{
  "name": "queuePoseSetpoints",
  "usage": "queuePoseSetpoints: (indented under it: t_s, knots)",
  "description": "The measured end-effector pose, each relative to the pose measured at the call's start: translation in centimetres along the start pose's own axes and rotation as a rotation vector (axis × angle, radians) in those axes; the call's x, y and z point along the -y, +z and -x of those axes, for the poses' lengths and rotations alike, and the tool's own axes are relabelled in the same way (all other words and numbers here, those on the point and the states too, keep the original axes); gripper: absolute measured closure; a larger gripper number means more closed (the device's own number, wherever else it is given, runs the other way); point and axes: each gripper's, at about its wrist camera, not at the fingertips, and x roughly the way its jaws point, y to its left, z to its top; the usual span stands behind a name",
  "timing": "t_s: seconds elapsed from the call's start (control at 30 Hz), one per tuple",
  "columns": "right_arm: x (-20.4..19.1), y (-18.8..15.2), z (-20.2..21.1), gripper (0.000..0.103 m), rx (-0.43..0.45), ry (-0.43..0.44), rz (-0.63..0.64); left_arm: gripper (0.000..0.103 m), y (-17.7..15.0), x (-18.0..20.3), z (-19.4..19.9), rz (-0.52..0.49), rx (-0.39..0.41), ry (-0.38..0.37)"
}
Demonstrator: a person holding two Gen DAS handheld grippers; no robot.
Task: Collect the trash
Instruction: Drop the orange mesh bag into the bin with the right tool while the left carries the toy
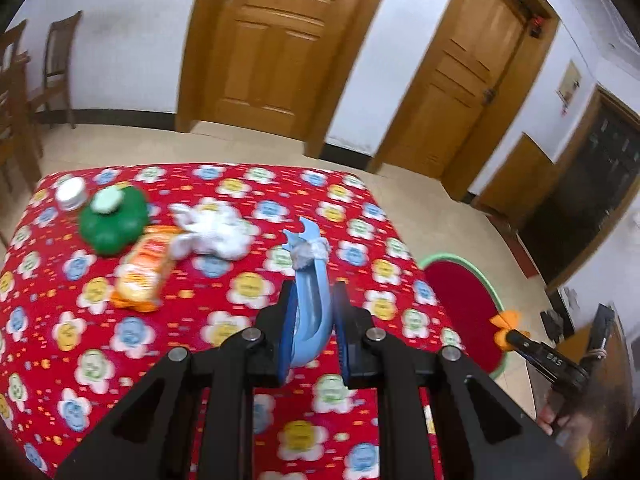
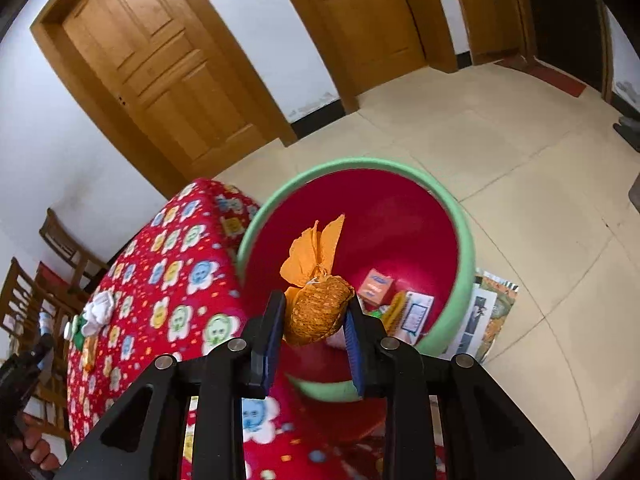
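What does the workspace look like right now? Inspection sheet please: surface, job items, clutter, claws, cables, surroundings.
Surface: table under a red flowered cloth.
Job's things: orange wrapper in the right claw, over the red bin; boxes already inside. White wad pinched in blue tongs held by the left claw.
Clutter: tissue pile, orange packet, green container, white jar on the table.
Claws: both shut on their loads.
Cables: nothing seen.
Surroundings: wooden doors, chairs, tiled floor, papers beside the bin.
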Motion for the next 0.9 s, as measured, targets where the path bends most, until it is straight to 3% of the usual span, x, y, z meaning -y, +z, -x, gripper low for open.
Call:
queuePoseSetpoints:
  t_s: [0.2,0.53,0.9]
  knots:
    - [1.7,0.3,-0.1,0.065,0.006,-0.005,-0.008,0.086,0.0,4.4,-1.9,-0.055,-0.049,-0.061]
    - [3.1,0.7,0.7,0.065,0.024,0.038,-0.017,0.086,-1.2,11.5,-5.5,-0.185,-0.120,-0.121]
    - [4.6,1.1,1.8,0.063,0.050,0.064,-0.044,0.086,-3.4,16.6,-9.3,-0.252,-0.211,-0.183]
